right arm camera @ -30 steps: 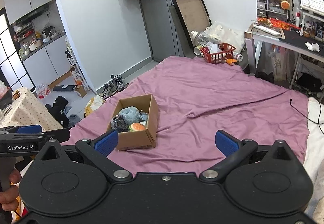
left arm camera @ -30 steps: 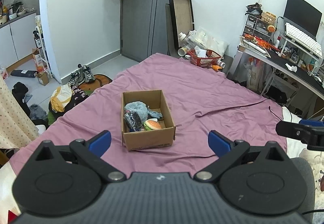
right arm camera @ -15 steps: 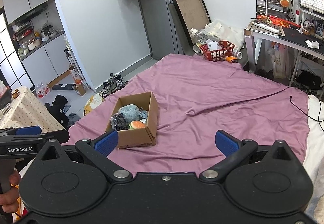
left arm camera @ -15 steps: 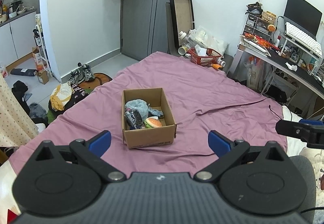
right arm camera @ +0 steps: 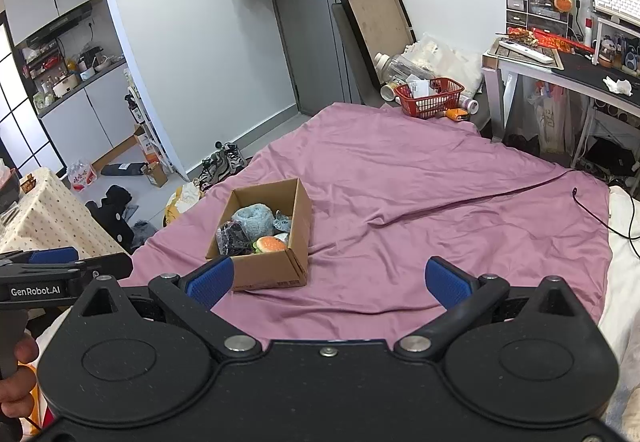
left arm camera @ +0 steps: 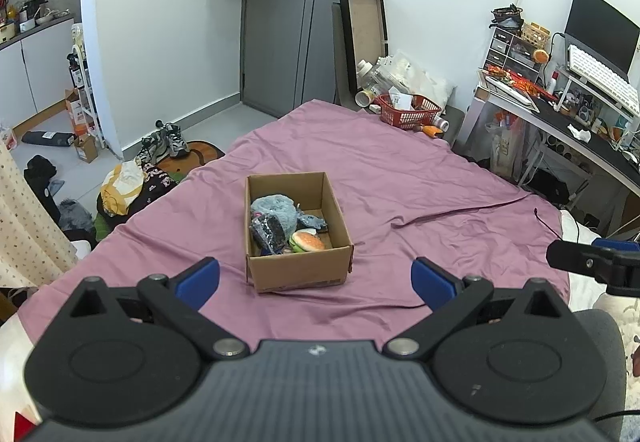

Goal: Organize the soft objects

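An open cardboard box [left arm camera: 298, 272] stands on the purple bedsheet [left arm camera: 400, 186]. It holds a fluffy blue-grey plush [left arm camera: 274, 208], a dark sparkly pouch [left arm camera: 268, 232], a hamburger toy [left arm camera: 307, 241] and a small grey toy. The box also shows in the right wrist view [right arm camera: 276, 270], with the hamburger toy [right arm camera: 271, 243] inside. My left gripper [left arm camera: 316, 278] is open and empty, held above the bed just short of the box. My right gripper [right arm camera: 326, 278] is open and empty, the box by its left finger.
A red basket [left arm camera: 408, 112] sits at the bed's far end by the door. A desk [left arm camera: 560, 122] with keyboard and monitor stands right. Clothes and shoes [left arm camera: 160, 142] lie on the floor left. A black cable [right arm camera: 600, 218] trails over the sheet's right edge.
Both grippers have drawn back and risen slightly, so the box looks a little lower and farther. Both stay open and empty. The box's contents have not moved.
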The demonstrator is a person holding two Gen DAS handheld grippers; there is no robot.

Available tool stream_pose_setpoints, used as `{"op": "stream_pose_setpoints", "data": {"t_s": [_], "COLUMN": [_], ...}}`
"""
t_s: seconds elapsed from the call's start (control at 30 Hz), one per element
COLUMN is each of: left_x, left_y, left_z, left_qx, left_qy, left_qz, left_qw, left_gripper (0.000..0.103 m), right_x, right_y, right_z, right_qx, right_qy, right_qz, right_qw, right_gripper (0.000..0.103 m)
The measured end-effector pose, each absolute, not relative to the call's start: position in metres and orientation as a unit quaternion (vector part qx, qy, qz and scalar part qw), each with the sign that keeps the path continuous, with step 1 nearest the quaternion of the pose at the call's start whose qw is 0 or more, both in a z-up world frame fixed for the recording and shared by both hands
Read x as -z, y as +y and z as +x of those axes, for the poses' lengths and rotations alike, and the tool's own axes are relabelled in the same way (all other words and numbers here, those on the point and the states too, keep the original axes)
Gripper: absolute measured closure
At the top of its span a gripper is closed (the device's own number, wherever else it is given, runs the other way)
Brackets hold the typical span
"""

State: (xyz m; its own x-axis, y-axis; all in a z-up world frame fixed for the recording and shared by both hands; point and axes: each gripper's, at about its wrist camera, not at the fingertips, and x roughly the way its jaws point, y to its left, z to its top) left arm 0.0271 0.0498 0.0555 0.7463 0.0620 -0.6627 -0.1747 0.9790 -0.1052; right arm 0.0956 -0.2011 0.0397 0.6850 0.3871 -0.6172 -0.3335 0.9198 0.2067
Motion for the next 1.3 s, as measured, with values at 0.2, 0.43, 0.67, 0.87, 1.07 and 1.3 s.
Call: {"op": "stream_pose_setpoints", "data": {"t_s": [0.2,0.43,0.67,0.87,1.07,1.3], "left_x": [-0.0548,-0.0551,-0.0552,-0.0552,-0.0554,-0.0553], "left_y": [0.0507,0.0506,0.0504,0.0472,0.0467,0.0469], "left_z": [0.0283,0.0286,0.0291,0.0286,0.0286,0.0284], "left_qx": [-0.062,-0.061,-0.06,-0.057,-0.058,-0.057], "left_qy": [0.35,0.35,0.35,0.349,0.349,0.349], "left_qz": [-0.08,-0.079,-0.077,-0.074,-0.074,-0.074], "left_qw": [0.931,0.931,0.932,0.932,0.933,0.932], "left_gripper": [0.002,0.002,0.002,0.002,0.002,0.002], "right_x": [-0.0398,-0.0406,-0.042,-0.0416,-0.0416,-0.0415], "right_y": [-0.2007,-0.2016,-0.2024,-0.2023,-0.2024,-0.2019], "right_z": [0.0961,0.0986,0.1001,0.1002,0.1003,0.1012], "right_qx": [-0.196,-0.195,-0.194,-0.194,-0.194,-0.195], "right_qy": [0.345,0.344,0.345,0.345,0.345,0.344], "right_qz": [0.04,0.039,0.04,0.04,0.04,0.038], "right_qw": [0.917,0.918,0.917,0.918,0.918,0.918], "right_gripper": [0.0,0.0,0.0,0.0,0.0,0.0]}}
